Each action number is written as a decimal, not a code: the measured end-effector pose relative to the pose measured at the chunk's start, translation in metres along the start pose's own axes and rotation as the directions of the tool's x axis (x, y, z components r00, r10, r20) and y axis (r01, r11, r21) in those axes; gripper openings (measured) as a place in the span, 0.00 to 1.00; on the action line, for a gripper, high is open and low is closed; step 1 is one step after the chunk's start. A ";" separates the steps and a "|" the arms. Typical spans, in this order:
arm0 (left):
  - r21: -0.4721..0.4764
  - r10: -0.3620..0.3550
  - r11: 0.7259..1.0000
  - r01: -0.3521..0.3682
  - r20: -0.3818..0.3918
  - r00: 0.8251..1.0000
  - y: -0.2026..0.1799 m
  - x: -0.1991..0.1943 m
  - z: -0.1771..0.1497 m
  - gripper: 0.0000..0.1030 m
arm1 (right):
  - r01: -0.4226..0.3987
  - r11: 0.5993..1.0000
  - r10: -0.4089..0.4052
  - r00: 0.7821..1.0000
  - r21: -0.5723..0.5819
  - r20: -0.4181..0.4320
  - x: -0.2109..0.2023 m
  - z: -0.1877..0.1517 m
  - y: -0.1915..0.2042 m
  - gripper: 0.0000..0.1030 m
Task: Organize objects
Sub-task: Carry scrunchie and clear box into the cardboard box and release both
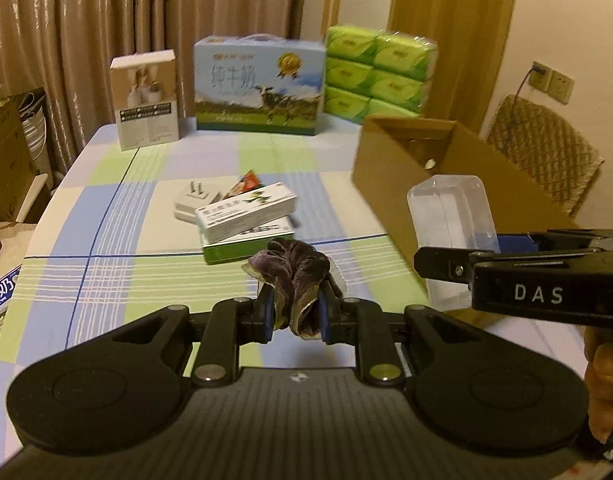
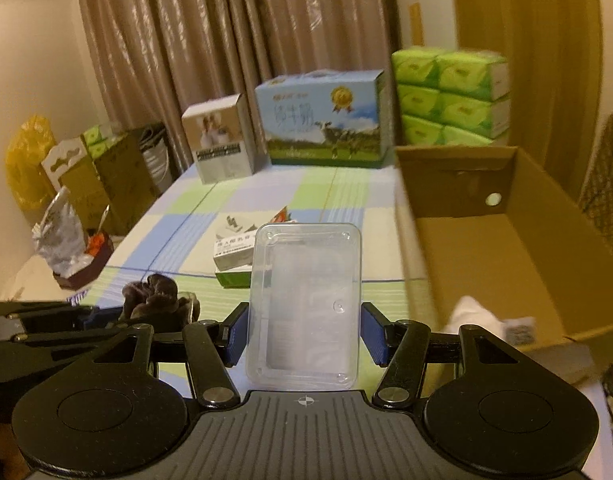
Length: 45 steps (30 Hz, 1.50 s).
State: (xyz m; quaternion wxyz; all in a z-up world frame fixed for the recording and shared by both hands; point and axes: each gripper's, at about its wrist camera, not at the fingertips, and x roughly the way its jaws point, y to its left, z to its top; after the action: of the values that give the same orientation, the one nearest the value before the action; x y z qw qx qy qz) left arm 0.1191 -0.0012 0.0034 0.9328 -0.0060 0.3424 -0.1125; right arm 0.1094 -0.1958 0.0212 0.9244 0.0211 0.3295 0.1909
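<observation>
My left gripper (image 1: 294,312) is shut on a dark purple velvet scrunchie (image 1: 296,276) and holds it above the checked tablecloth (image 1: 126,208). It also shows in the right wrist view (image 2: 154,296). My right gripper (image 2: 304,334) is shut on a clear plastic box (image 2: 306,304), held upright just left of an open cardboard box (image 2: 506,248). In the left wrist view the clear box (image 1: 450,216) hangs in front of the cardboard box (image 1: 390,172). A white cloth (image 2: 474,316) lies inside the cardboard box.
Two small medicine boxes (image 1: 246,216), a white plug adapter (image 1: 190,204) and a red packet (image 1: 248,182) lie mid-table. A milk carton case (image 1: 258,84), a white box (image 1: 146,100) and green tissue packs (image 1: 378,72) stand at the back. A wicker chair (image 1: 546,148) is right.
</observation>
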 end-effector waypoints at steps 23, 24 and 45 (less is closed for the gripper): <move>0.061 -0.074 0.995 0.073 0.011 0.997 -0.081 -0.042 0.007 0.16 | 0.105 0.989 -0.115 0.989 0.106 0.090 -0.080 0.005 -0.069 0.53; 0.065 -0.077 0.995 0.076 0.011 0.997 -0.084 -0.041 0.008 0.16 | 0.110 0.988 -0.121 0.989 0.112 0.090 -0.082 0.005 -0.072 0.53; 0.158 -0.169 0.973 0.170 -0.022 0.985 -0.151 0.012 0.049 0.16 | 0.182 0.973 -0.192 0.980 0.139 0.060 -0.074 0.039 -0.168 0.53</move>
State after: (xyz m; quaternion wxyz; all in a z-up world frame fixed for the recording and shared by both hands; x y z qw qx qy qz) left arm 0.1288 -0.1538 0.0466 0.9157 0.0400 0.3345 -0.2189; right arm 0.1384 -0.3749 0.0685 0.9463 0.0583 0.3078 0.0799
